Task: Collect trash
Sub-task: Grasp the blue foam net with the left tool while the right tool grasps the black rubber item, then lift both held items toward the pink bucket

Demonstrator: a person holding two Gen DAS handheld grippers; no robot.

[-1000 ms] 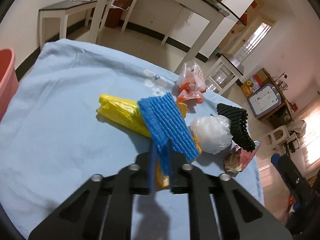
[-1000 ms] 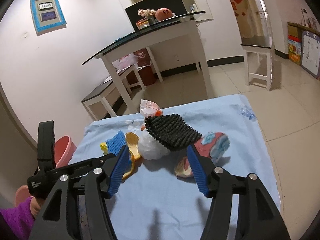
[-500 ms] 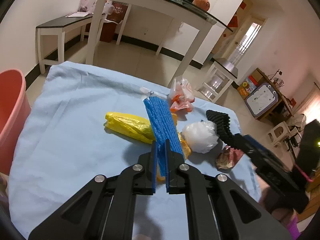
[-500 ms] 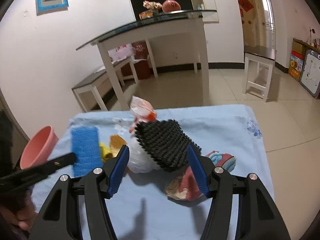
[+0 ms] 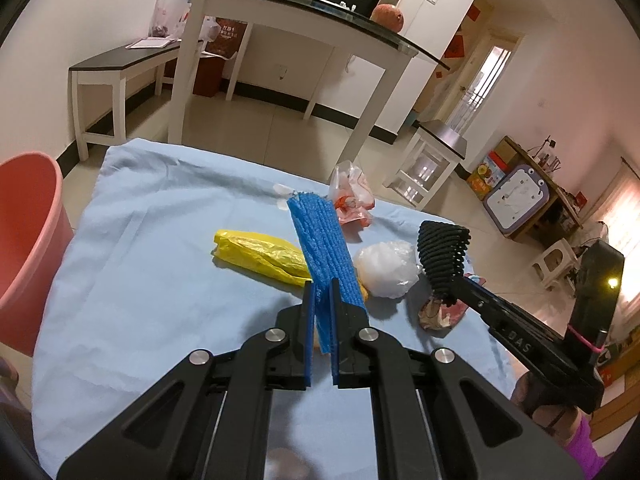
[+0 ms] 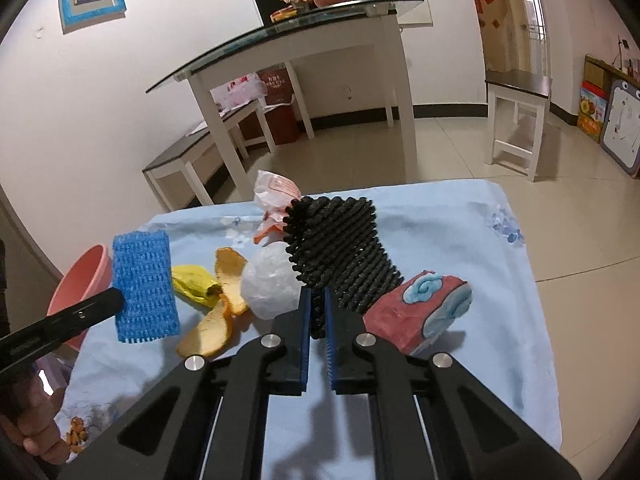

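The left gripper (image 5: pixel 322 292) pinches the lower end of a blue foam net (image 5: pixel 324 252), which stands up above the light blue cloth (image 5: pixel 152 272). The right gripper (image 6: pixel 317 304) pinches a black foam net (image 6: pixel 340 252) in the same way. Between the two lies a white bag (image 5: pixel 386 268). A yellow bag (image 5: pixel 260 256) lies at ten o'clock from the left gripper, and the pink bucket (image 5: pixel 28 240) stands at nine o'clock, beside the cloth.

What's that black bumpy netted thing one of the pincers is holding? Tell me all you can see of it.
The black foam net sleeve is a soft-looking mesh of knobbly ribs, open and fanned wide at its top. It stands nearly upright, tilted slightly, pinched at its narrow lower end by the right gripper, shut on it. It sits above the light blue cloth, in front of the white crumpled plastic bag.
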